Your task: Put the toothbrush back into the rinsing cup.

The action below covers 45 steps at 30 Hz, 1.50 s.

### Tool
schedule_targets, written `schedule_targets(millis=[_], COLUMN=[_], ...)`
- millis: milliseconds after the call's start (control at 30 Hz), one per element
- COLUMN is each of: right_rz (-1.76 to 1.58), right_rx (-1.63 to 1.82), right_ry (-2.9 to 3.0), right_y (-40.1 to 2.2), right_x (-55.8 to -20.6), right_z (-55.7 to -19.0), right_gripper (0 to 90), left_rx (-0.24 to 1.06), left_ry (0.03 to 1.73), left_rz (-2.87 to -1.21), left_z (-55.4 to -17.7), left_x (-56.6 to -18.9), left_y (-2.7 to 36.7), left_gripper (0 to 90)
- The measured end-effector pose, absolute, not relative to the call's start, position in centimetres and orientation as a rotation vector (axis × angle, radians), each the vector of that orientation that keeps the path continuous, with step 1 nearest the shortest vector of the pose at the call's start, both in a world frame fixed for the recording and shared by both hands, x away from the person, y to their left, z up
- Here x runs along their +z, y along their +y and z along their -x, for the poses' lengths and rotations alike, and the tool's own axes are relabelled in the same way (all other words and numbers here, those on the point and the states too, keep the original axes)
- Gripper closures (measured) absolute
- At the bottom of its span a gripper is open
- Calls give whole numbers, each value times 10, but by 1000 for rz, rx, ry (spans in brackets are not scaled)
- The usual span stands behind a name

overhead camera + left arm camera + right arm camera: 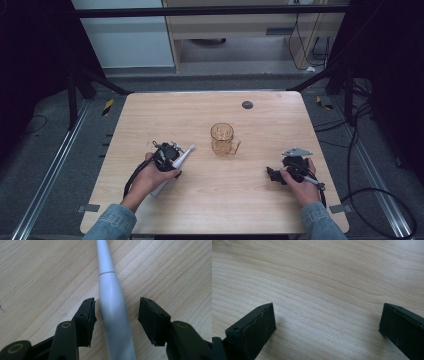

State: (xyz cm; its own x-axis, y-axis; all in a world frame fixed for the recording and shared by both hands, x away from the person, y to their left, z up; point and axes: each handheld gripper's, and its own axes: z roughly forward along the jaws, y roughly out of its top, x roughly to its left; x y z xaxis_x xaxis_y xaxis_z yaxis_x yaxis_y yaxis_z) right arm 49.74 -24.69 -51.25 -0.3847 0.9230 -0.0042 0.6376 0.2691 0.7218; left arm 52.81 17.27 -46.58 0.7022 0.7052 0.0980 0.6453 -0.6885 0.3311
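1. The left gripper (117,315), jaws spread, straddles the slim white plastic toothbrush-like handle (112,312) lying flat on the pale wooden bench (260,200), seemingly lined up to grasp it.
2. The right gripper (327,322) rests wide open and empty, well apart.
3. An amber glass mug (223,139) stands upright between them, perhaps the destination.

Matt wood table (260,200), amber glass mug (223,139).

No readable text or labels anywhere.
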Motion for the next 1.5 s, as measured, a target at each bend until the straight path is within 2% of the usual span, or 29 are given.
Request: schedule_targets(millis=[433,967,1500], right_rz=[-1408,-1405,-1405], right_rx=[900,905,905], right_ry=[2119,2123,2123], right_y=[-247,-247,-247], right_x=[-512,-513,-513], right_z=[-497,-497,-497], right_gripper=[6,6,6], left_rx=[299,232,327], left_ry=[1074,1074,1055], left_rz=[-2643,-2639,-2535], left_z=[-537,-542,-535], left_x=[-466,-466,-437], left_y=[170,173,184], left_gripper=[531,654,672])
